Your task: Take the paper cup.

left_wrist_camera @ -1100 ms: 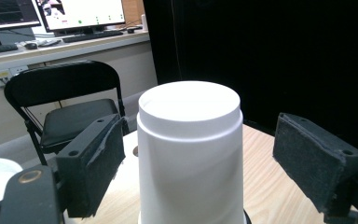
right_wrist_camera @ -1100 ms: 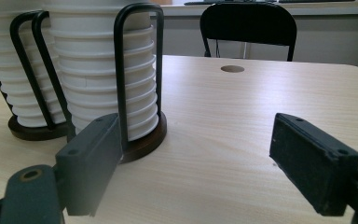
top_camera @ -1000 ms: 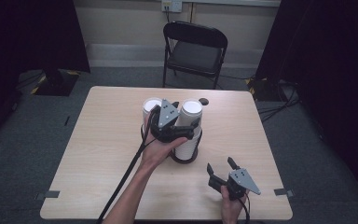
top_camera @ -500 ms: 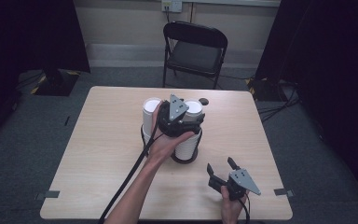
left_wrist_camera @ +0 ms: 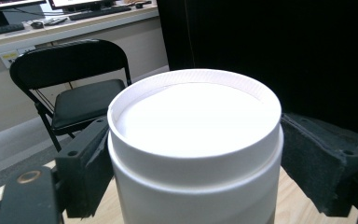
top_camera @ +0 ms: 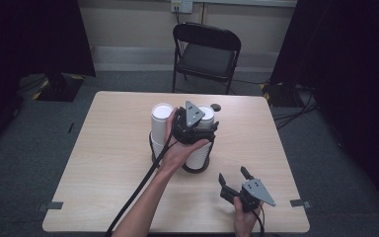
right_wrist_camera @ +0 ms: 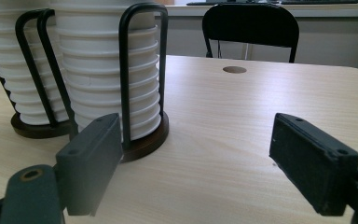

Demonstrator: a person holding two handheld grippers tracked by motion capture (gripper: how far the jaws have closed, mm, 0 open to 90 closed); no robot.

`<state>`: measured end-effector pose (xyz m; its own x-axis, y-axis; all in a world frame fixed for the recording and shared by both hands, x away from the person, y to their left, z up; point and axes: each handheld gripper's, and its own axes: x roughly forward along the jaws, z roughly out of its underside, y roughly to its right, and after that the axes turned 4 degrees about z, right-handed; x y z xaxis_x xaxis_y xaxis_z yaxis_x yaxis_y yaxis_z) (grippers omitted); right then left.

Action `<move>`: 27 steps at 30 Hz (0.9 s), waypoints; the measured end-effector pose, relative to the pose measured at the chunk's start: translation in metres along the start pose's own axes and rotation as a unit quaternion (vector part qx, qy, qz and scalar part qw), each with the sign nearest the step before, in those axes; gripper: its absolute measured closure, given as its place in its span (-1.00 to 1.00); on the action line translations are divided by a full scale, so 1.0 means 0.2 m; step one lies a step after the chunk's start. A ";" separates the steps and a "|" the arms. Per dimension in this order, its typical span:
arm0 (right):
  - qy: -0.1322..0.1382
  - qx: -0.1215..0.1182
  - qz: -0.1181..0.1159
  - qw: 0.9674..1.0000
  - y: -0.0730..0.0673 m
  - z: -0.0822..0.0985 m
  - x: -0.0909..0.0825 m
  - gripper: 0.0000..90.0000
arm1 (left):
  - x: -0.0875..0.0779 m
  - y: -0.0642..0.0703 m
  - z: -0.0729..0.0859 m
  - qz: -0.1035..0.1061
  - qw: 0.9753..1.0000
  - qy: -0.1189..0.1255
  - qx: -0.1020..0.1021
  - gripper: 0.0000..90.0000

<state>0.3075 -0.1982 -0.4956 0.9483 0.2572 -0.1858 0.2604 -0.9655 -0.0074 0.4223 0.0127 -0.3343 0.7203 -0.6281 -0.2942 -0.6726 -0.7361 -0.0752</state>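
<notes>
Two cup stacks (top_camera: pixel 162 123) on wooden table (top_camera: pixel 103 163); folding chair (top_camera: pixel 205 52) behind.

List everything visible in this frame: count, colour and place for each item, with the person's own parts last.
Cup stacks: two, white, upside down, mid-table.
Cup holders: two, dark round bases with black wire loops, under the stacks.
Table: one, light wood, centre.
Hole: one, round, dark, in the far tabletop.
Folding chair: one, black, behind the table.
Left gripper: one, black, fingers either side of the right stack's top cup.
Right gripper: one, black, open, near table edge.
</notes>
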 end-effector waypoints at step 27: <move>-0.001 0.001 0.002 1.000 0.00 0.00 0.00 -0.64 | 0.08 -0.02 0.02 -0.002 0.998 -0.047 -0.038 -0.59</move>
<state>0.3077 -0.1982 -0.4956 0.9493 0.2525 -0.1873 0.2557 -0.9667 -0.0077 0.4353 0.0069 -0.3432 0.7013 -0.6019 -0.3819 -0.6528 -0.7575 -0.0050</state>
